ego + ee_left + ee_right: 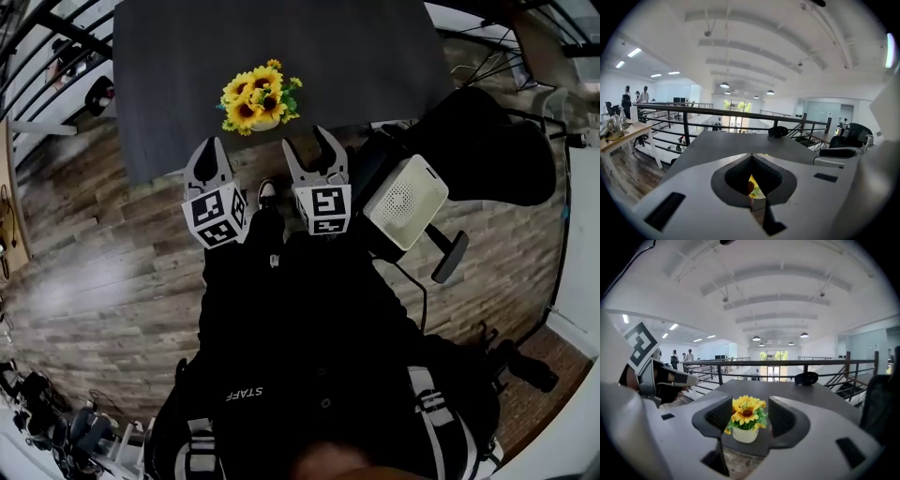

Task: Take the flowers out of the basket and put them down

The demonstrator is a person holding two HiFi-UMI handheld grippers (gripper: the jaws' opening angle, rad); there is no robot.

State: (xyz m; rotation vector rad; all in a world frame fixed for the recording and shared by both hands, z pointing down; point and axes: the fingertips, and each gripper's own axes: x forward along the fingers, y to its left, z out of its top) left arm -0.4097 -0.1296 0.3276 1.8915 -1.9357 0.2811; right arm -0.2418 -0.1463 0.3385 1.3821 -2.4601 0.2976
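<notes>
The dark table (pixel 375 56) lies ahead. My right claw (pixel 307 142) hangs near its edge, moderately wide and empty (flowers framed beyond it). My left claw (pixel 210 147), to its left, is pinched together. The sunflowers (pixel 258 98) sit in a pale pot at the table's near edge.

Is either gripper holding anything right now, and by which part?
Nothing is held: the left gripper is shut empty, the right gripper open, both short of the yellow sunflowers in a white pot.

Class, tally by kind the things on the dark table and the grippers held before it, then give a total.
Sunflower bunch in white pot: 1
Black object at far end: 1
Grippers: 2, the left gripper and the right gripper
Total: 4
</notes>
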